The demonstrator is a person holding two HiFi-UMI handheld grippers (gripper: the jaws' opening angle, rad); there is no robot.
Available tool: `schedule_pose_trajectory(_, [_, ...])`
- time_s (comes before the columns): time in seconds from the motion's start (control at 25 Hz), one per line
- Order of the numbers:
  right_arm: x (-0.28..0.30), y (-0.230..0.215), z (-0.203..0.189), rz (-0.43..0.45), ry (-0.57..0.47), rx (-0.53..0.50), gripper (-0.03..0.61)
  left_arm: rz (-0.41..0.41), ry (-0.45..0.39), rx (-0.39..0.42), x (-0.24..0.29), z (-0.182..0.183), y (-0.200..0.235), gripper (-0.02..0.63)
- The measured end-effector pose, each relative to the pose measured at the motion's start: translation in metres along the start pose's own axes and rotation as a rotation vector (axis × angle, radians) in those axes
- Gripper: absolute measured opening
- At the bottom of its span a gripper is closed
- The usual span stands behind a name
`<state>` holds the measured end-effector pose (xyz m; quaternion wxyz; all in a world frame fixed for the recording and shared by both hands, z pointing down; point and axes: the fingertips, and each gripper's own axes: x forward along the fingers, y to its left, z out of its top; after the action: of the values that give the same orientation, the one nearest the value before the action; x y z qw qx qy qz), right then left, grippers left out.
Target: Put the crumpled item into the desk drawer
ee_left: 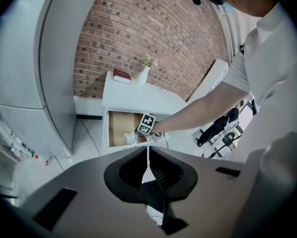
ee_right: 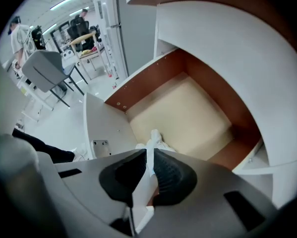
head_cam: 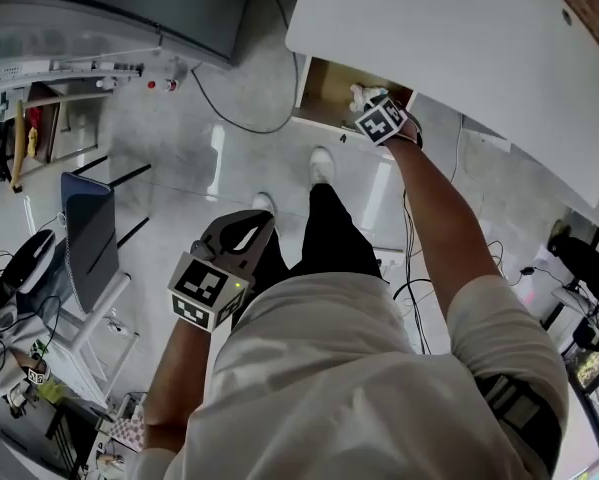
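The crumpled white item [ee_right: 155, 139] is pinched between the jaws of my right gripper [ee_right: 149, 155], which is shut on it. It hangs just above the pale floor of the open desk drawer [ee_right: 188, 118], near the drawer's front panel. In the head view the right gripper [head_cam: 371, 108] reaches under the white desk top [head_cam: 449, 48] into the drawer [head_cam: 324, 83], with the item [head_cam: 362, 95] showing past its marker cube. My left gripper [head_cam: 262, 220] is held low by my waist, shut and empty, pointing at the drawer [ee_left: 117, 130] from a distance.
A chair with a dark back [head_cam: 89, 238] stands at the left. A black cable [head_cam: 229, 108] trails over the floor near the desk. A vase [ee_left: 144, 73] and a book [ee_left: 121, 76] sit on the desk top. A tall grey cabinet [ee_left: 34, 58] stands left of the desk.
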<state>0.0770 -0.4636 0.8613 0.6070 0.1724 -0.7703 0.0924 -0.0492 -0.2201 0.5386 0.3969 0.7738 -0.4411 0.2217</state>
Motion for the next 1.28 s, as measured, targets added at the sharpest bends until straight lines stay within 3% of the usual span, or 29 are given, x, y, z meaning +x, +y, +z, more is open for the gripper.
schedule_pose_trajectory(0.52, [-0.133, 0.070, -0.020, -0.070, -0.090, 0.177, 0.040, -0.092, -0.094, 0.125, -0.095, -0.021, -0.032, 0.032])
schedule_pose_trajectory(0.84, [-0.213, 0.167, -0.026, -0.044, -0.201, 0.271, 0.033, -0.114, -0.144, 0.194, -0.155, -0.049, -0.039, 0.032])
schedule_pose_trajectory(1.28, [-0.314, 0.267, -0.021, -0.082, -0.392, 0.390, 0.029, -0.160, -0.184, 0.238, -0.207, -0.087, -0.040, 0.032])
